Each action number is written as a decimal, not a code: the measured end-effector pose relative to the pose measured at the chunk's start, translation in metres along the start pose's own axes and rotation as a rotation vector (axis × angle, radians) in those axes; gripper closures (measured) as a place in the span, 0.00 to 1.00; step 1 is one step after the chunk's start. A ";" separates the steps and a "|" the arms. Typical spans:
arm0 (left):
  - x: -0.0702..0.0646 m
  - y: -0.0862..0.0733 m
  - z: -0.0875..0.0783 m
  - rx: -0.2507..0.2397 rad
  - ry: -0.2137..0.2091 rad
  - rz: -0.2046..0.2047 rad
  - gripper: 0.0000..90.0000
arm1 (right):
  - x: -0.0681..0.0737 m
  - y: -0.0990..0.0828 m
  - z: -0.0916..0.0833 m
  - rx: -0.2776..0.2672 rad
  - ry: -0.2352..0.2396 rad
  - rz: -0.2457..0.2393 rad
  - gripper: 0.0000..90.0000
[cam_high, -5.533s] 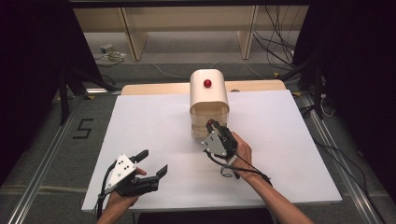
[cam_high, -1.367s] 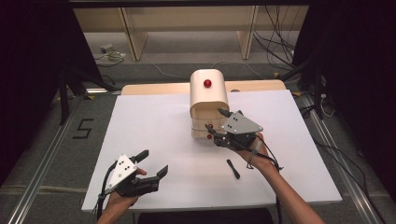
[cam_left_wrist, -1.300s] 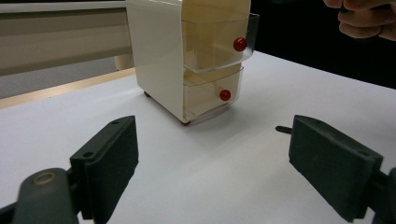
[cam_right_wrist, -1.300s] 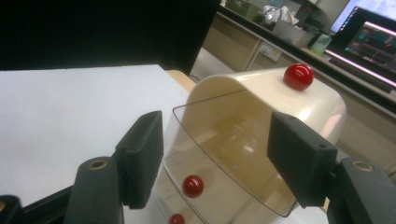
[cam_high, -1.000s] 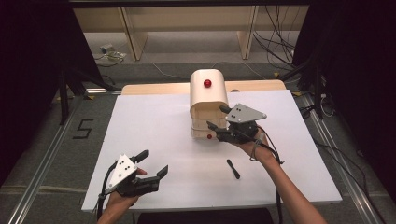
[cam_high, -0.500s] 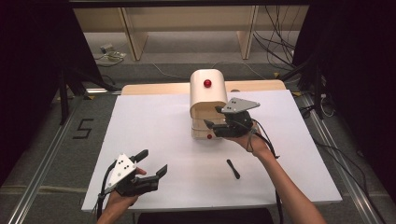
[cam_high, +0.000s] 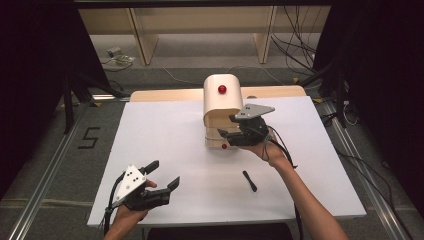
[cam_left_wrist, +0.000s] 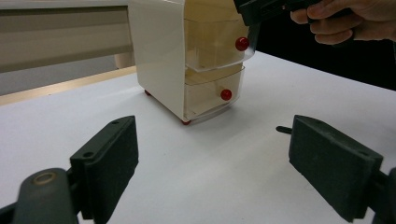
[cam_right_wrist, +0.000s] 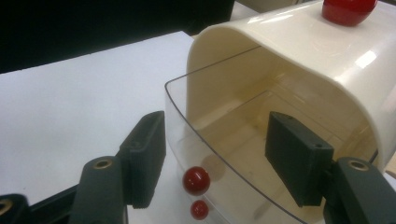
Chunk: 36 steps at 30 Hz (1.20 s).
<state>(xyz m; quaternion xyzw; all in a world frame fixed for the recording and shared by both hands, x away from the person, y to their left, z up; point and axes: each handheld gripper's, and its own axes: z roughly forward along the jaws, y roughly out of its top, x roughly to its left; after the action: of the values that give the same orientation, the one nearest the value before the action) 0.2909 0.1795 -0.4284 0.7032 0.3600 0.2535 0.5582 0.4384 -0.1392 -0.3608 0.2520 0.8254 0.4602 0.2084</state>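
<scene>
The cream two-drawer cabinet (cam_high: 222, 107) is standing near the far edge of the tabletop (cam_high: 165, 135), its clear upper drawer (cam_right_wrist: 243, 154) pulled out and looking empty. The right tongs (cam_high: 235, 134) are straddling that drawer's front wall, jaws apart and just closing, one inside, one outside. The left tongs (cam_high: 162, 176) are resting apart near the near-left corner, a black pen (cam_high: 249, 180) lying near the near edge.

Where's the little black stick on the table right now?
In the high view the black stick lies flat on the white table, in front of the small drawer cabinet and just left of the person's right forearm.
</scene>
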 end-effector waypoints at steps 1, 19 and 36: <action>0.000 0.000 0.000 0.000 0.000 -0.001 0.17 | -0.001 0.000 0.000 0.001 0.003 0.001 0.45; 0.000 0.000 0.000 0.002 0.002 0.000 0.17 | -0.003 -0.003 0.009 0.046 0.056 0.019 0.58; 0.000 0.000 0.000 0.006 0.002 0.000 0.18 | -0.003 -0.004 0.013 0.056 0.037 0.003 0.61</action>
<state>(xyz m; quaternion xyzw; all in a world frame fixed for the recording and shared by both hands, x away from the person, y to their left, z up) 0.2910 0.1790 -0.4289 0.7045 0.3614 0.2529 0.5560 0.4471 -0.1346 -0.3699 0.2504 0.8413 0.4417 0.1854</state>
